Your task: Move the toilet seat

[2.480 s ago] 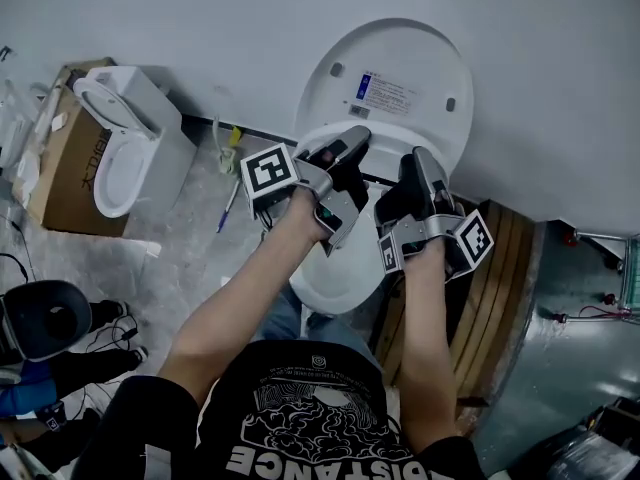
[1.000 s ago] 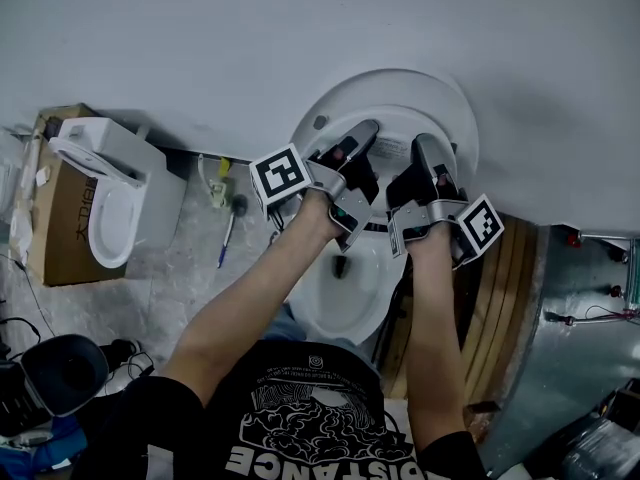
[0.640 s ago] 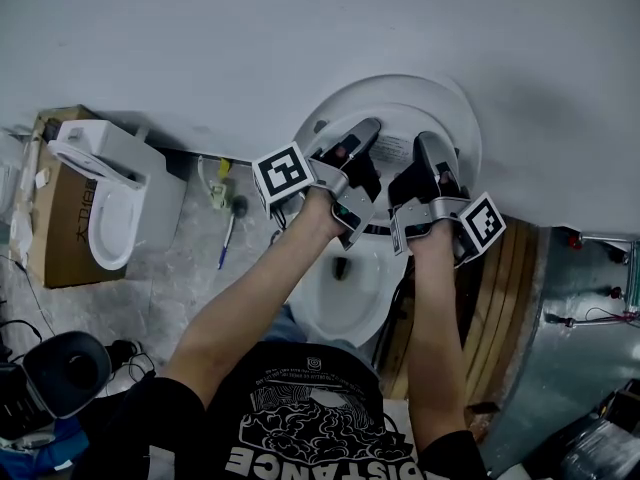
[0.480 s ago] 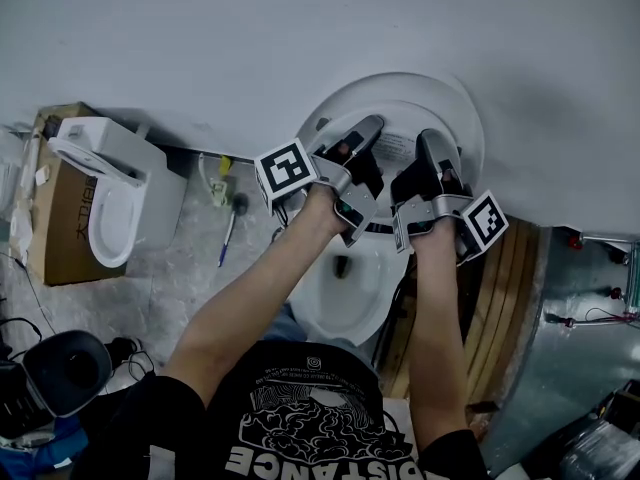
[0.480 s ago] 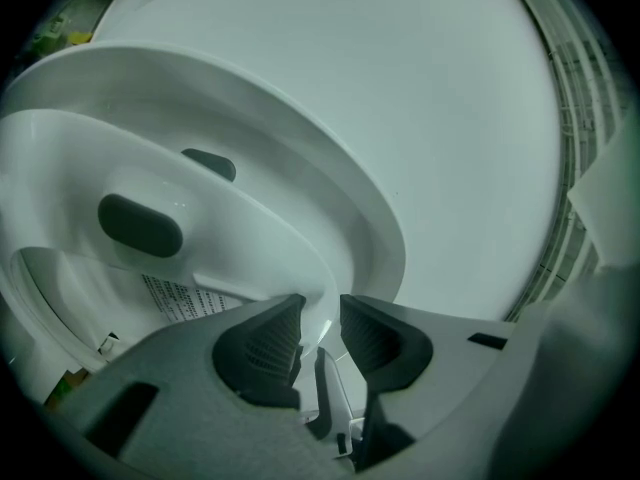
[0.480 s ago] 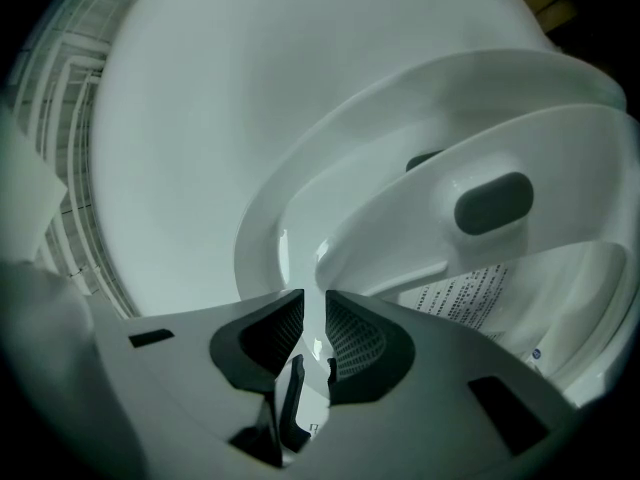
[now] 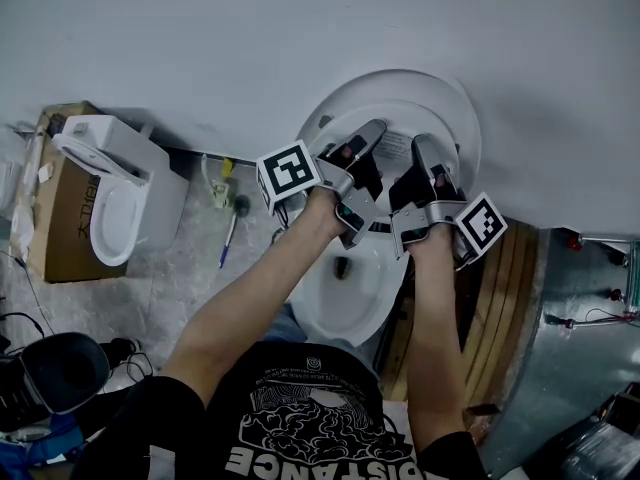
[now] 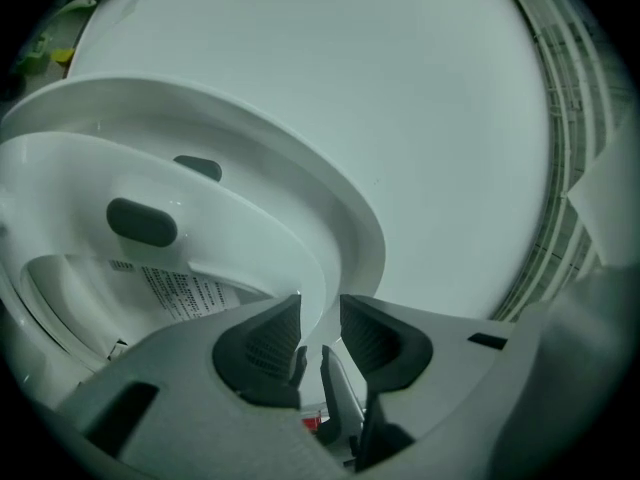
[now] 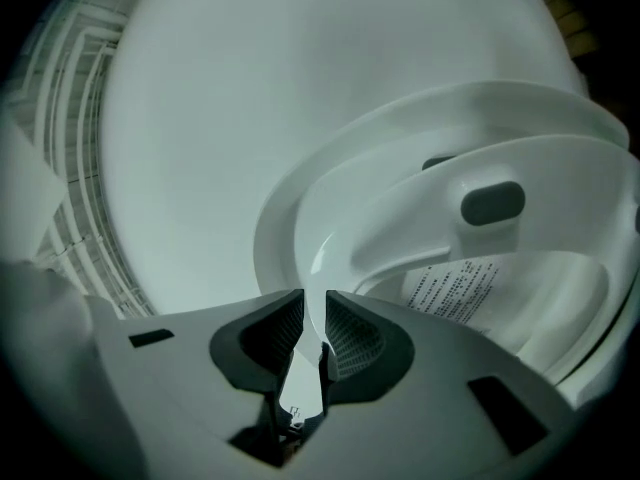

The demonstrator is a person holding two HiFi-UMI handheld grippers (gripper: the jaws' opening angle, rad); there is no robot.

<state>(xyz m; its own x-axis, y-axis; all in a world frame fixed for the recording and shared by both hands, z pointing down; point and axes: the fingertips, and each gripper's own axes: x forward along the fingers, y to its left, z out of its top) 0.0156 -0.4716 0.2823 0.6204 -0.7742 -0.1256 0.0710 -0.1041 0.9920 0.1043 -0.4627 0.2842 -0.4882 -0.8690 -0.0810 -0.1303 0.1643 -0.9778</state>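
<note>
1. Nearest, a black printed shirt (image 7: 300, 418) fills the bottom of the head view; two bare forearms reach up from it over the bowl (image 7: 345, 303), which stands open on the grey floor (image 7: 190, 258).
2. Off to the left, well apart from the bowl, a spare toilet (image 7: 120, 183) rests against a box (image 7: 55, 218); wooden boards (image 7: 505, 288) lie just right of the bowl.
3. Next, the left gripper (image 8: 320, 308) points about level at the seat (image 8: 230, 233); its jaws stand partly apart, the seat's rim fills the gap, and both pads press on it.
4. Alongside, the right gripper (image 9: 315, 303) sits near the left one, not touching it; its jaws are nearly together, with a thin edge of the seat pinched between the pads.
5. Past the jaws, the seat is raised off the bowl, near upright, with its underside toward the person; a dark bumper (image 8: 140, 223) sits on that underside; a printed label (image 9: 450, 288) shows inside the ring.
6. Behind the seat stands the lid (image 7: 400, 80), also raised, its rim showing all round the seat's; in both gripper views a gap shows between the two rims.
7. Farthest, the plain pale wall (image 7: 200, 38) backs the lid; whether the lid touches it cannot be told.
</note>
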